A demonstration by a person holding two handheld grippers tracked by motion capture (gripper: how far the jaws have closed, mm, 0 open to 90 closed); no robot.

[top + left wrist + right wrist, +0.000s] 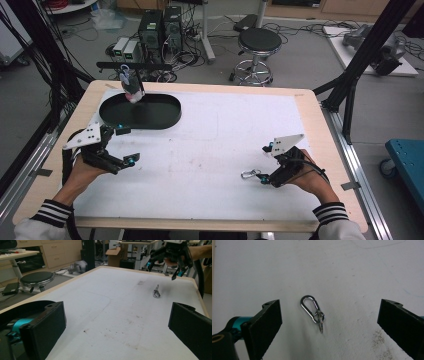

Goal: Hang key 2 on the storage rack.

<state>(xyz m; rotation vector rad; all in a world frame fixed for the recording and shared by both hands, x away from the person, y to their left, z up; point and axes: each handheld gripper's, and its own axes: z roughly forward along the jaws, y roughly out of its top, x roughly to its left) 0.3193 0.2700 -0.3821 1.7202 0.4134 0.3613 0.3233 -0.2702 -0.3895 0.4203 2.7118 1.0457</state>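
A small silver carabiner point(248, 174) with a key ring lies flat on the white mat point(210, 150), near the front right. My right gripper point(264, 164) is open just right of it, held by a hand. In the right gripper view the carabiner point(313, 311) lies on the mat between the two wide-apart jaws of my right gripper point(329, 320), untouched. My left gripper point(127, 145) is open at the front left, beside a black oval tray point(165, 117). The left gripper view looks across the mat at the carabiner point(156, 292), with the right gripper point(162, 271) raised beyond it.
Over the tray's far rim a black bar stand point(134, 65) holds a small pale object point(132, 90). The wooden table edge point(320, 130) borders the mat. Behind the table are a stool point(257, 45), computer boxes point(160, 27) and cables.
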